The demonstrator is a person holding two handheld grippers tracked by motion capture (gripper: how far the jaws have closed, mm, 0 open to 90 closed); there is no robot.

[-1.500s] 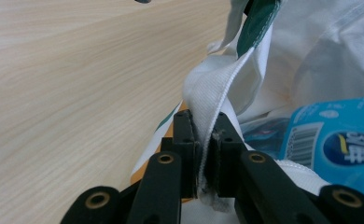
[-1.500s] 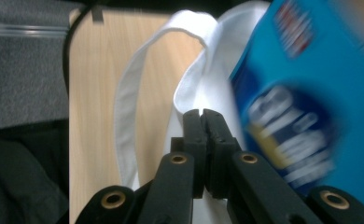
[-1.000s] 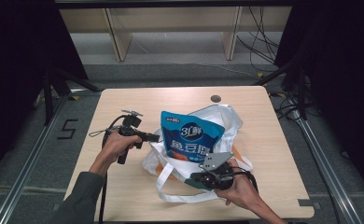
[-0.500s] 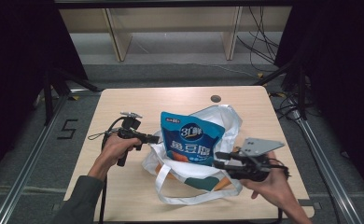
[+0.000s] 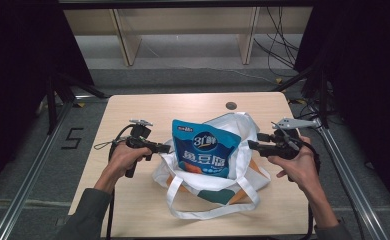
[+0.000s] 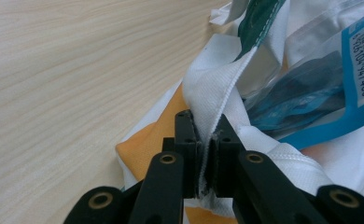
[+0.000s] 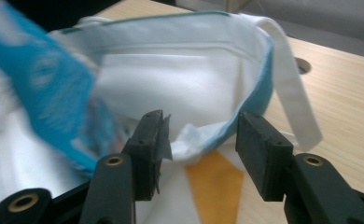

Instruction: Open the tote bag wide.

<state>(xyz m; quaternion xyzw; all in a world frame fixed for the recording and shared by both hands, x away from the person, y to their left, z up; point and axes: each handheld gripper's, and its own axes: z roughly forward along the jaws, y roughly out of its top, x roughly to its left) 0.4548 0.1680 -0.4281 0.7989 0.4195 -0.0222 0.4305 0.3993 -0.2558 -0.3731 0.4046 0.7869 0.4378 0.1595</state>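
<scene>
Pale wood table (image 5: 148, 107) on grey floor, left claw (image 6: 207, 140) clenching white tote bag (image 5: 243, 137), right claw (image 7: 199, 135) just released

The blue pouch (image 5: 205, 148) blocks the tote bag (image 5: 243, 145) mouth; surrounding table (image 5: 148, 107) lies free.

Wooden table (image 5: 133, 200), with shelving (image 5: 183, 25) behind it.
</scene>
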